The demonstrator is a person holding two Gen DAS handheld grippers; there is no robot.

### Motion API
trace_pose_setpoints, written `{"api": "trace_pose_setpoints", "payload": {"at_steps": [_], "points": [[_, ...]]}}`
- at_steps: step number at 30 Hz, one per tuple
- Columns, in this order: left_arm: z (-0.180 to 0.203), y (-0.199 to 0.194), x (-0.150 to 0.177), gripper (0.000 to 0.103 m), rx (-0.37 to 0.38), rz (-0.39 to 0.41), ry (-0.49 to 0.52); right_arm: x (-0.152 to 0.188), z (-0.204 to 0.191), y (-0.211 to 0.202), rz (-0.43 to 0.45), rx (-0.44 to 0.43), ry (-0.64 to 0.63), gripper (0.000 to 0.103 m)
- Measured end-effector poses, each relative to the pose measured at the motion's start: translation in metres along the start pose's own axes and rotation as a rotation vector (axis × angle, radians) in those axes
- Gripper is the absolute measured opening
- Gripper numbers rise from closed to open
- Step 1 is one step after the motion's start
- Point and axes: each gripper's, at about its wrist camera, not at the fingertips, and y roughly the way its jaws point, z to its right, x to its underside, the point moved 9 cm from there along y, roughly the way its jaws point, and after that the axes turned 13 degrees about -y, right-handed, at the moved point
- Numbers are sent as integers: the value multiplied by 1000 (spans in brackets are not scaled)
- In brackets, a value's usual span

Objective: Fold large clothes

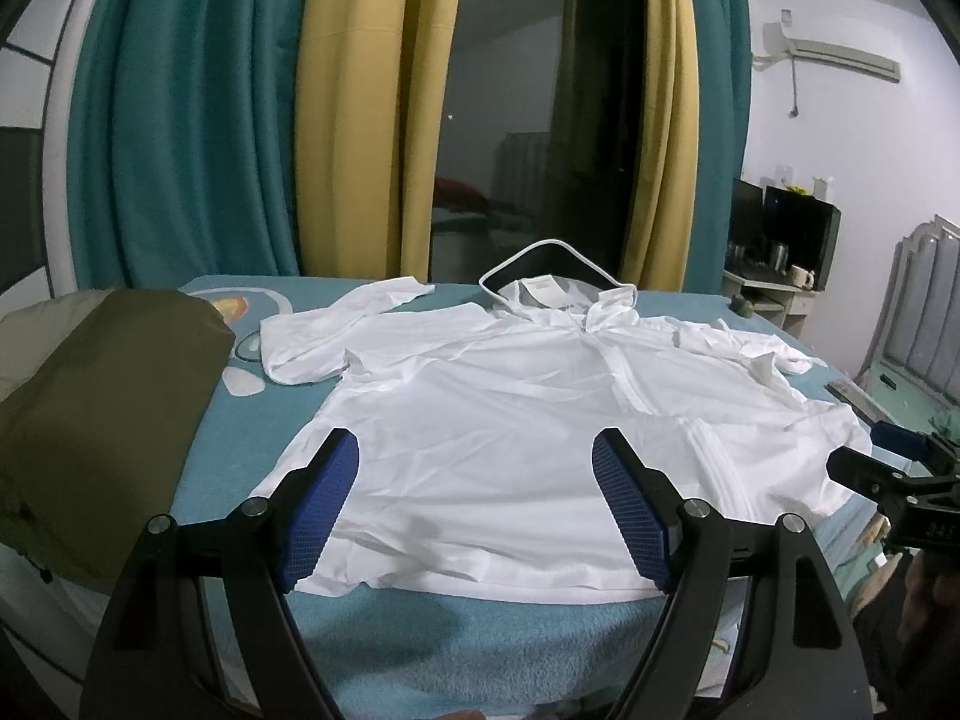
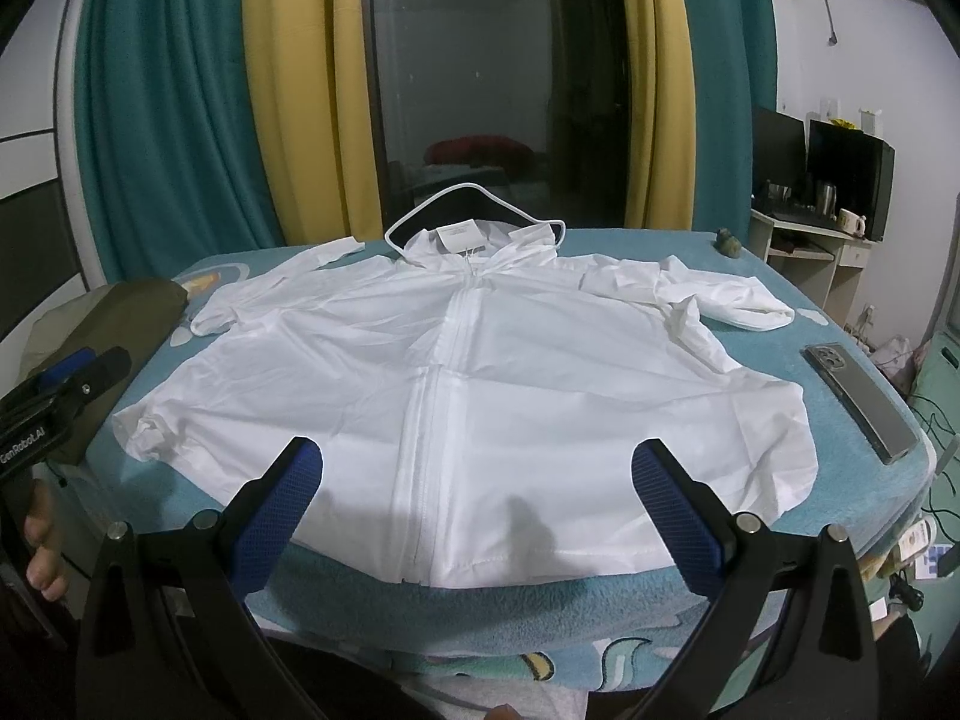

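A white zip-up hooded jacket [image 1: 492, 420] [image 2: 468, 390] lies spread front-up on a teal blanket, hood at the far side, hem towards me. Both sleeves are bent and bunched near the shoulders. My left gripper [image 1: 477, 462] hovers open above the jacket's lower left part, nothing between its blue pads [image 1: 324, 510]. My right gripper [image 2: 477, 468] hovers open above the hem near the zip, its blue pads [image 2: 678, 516] also empty. Each gripper shows at the edge of the other's view: the right gripper [image 1: 888, 480] and the left gripper [image 2: 66, 396].
A folded olive-green garment [image 1: 96, 420] [image 2: 120, 324] lies at the table's left side. A phone [image 2: 864, 399] rests on the blanket [image 2: 540, 612] at the right edge. Curtains and a dark window stand behind; a desk with monitors [image 2: 840, 174] is at the far right.
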Motion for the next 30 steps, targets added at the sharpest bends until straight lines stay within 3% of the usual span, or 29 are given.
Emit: {"api": "trace_pose_setpoints", "payload": {"at_steps": [30], "points": [[4, 4, -3, 83, 0, -9, 5, 2, -1, 4, -11, -3, 5, 102]]}}
